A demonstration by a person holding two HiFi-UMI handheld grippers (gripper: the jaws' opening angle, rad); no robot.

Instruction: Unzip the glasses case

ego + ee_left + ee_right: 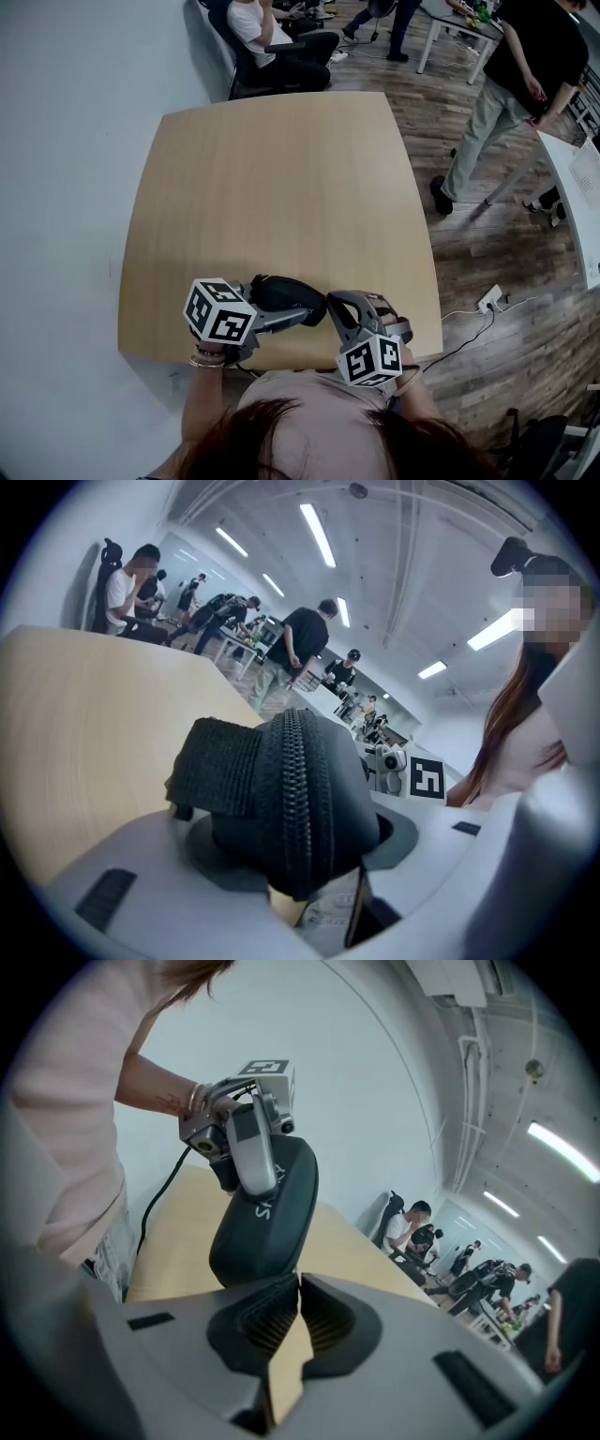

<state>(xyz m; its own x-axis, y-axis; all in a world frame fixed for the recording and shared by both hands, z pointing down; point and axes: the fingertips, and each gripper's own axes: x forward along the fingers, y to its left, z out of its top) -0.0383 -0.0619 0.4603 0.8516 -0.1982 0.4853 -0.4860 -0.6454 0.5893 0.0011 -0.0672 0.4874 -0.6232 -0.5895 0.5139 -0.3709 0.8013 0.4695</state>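
The left gripper (pixel 300 847) has its jaws spread wide and clamped across the glasses case (pixel 300 789), pads pressing its two shell faces so the zipper (pixel 298 761) seam faces the camera. The right gripper (pixel 298 1283) is closed tight with nothing visible between its pads, its tips right at the case's end. In the head view the case (pixel 286 292) hangs just above the table (pixel 281 169) at its 6 o'clock edge, the left gripper reaching in from about 8 o'clock and the right from about 4 o'clock. The case looks light, a semi-stiff rounded shell under dark fabric that keeps its shape in the clamp but could twist. The best hold is probably across the shell, leaving the seam free. A ribbed fabric tab (pixel 216 766) sticks out at 10 o'clock. I cannot find the zipper pull. The visible teeth are meshed, so the contents stay hidden.
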